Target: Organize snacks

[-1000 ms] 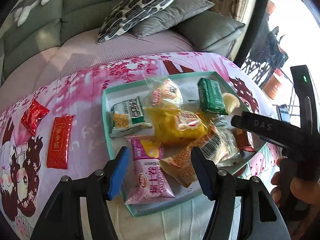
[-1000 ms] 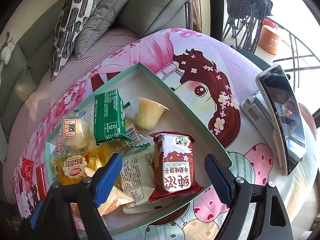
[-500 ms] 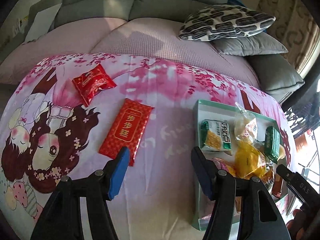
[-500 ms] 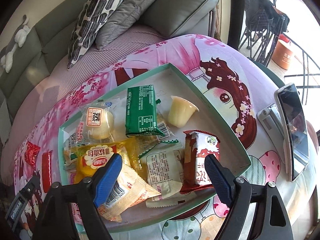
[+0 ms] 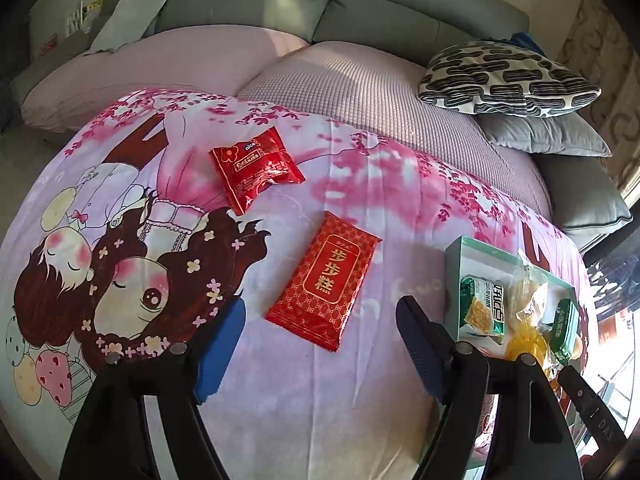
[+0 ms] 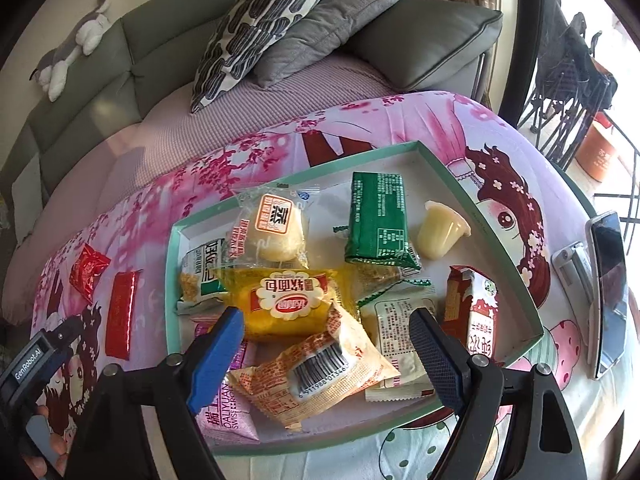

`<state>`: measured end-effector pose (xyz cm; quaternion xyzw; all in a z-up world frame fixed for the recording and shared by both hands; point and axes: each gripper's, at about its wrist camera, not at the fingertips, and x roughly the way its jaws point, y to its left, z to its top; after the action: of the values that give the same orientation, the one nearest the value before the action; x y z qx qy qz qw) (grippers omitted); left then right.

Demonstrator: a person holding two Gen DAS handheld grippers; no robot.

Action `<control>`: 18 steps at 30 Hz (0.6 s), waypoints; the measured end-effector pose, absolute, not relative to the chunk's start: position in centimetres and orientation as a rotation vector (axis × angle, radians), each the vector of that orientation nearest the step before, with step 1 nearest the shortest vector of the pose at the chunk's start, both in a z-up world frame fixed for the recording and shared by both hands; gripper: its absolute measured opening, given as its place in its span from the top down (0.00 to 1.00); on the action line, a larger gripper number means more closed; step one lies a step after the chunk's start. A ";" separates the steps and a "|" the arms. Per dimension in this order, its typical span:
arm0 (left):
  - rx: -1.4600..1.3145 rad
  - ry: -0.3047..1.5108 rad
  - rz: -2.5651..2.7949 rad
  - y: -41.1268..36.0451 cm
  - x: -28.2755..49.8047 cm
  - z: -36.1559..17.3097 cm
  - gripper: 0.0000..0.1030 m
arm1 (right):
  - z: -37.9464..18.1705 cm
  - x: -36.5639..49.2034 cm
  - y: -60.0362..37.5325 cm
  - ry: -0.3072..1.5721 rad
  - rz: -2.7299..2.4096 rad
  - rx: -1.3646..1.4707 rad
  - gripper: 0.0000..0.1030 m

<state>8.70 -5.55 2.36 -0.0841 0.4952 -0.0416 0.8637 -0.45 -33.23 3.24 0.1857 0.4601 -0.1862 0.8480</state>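
Left wrist view is showing the left gripper (image 5: 320, 344) hanging over the cartoon-printed cloth (image 5: 400, 184), its jaws opening with nothing between them; the long red packet (image 5: 325, 280) is lying flat on the cloth just ahead of the fingertips, and a smaller red pouch (image 5: 254, 168) is lying beyond it, apart from it. The teal tray (image 5: 454, 252) is sitting at the right edge with snacks inside. In the right wrist view, the right gripper (image 6: 326, 344) is hovering spread and empty above the tray, where a yellow bread pack (image 6: 284, 304), a green packet (image 6: 378, 216), a jelly cup (image 6: 442, 230) and an orange barcode pack (image 6: 316, 368) are piled. A phone (image 6: 608, 292) is leaning on a stand beside the tray.
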 end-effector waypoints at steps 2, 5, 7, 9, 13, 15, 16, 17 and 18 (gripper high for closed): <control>-0.177 1.038 -0.084 -5.5 8.7 2.4 0.24 | 3.2 -0.2 -32.7 0.972 -0.382 0.380 0.16; -0.170 1.033 -0.076 -5.4 8.7 2.4 0.19 | 3.2 0.0 -32.0 0.977 -0.368 0.362 0.16; -0.162 1.026 -0.062 -5.4 8.7 2.3 0.09 | 3.2 0.1 -31.7 0.976 -0.364 0.349 0.16; -0.149 1.020 -0.045 -5.4 8.7 2.2 0.06 | 3.1 0.1 -31.4 0.973 -0.359 0.344 0.13; -0.138 1.020 -0.023 -5.2 8.7 2.1 0.04 | 3.1 0.1 -31.2 0.962 -0.358 0.322 0.00; -0.136 1.018 -0.018 -5.1 8.7 2.1 0.04 | 3.1 0.2 -31.0 0.959 -0.359 0.316 0.00; -0.134 1.017 -0.016 -5.1 8.8 2.1 0.04 | 3.1 0.2 -31.0 0.959 -0.358 0.315 0.00; -0.131 1.016 -0.016 -5.1 8.8 2.1 0.04 | 3.1 0.2 -31.0 0.958 -0.357 0.313 0.00; -0.129 1.016 -0.016 -5.1 8.7 2.1 0.04 | 3.1 0.2 -30.9 0.956 -0.357 0.311 0.00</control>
<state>8.74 -5.14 2.11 -0.0616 0.4861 -0.0078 0.8717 0.22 -30.94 3.12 0.1482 0.4556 -0.1701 0.8611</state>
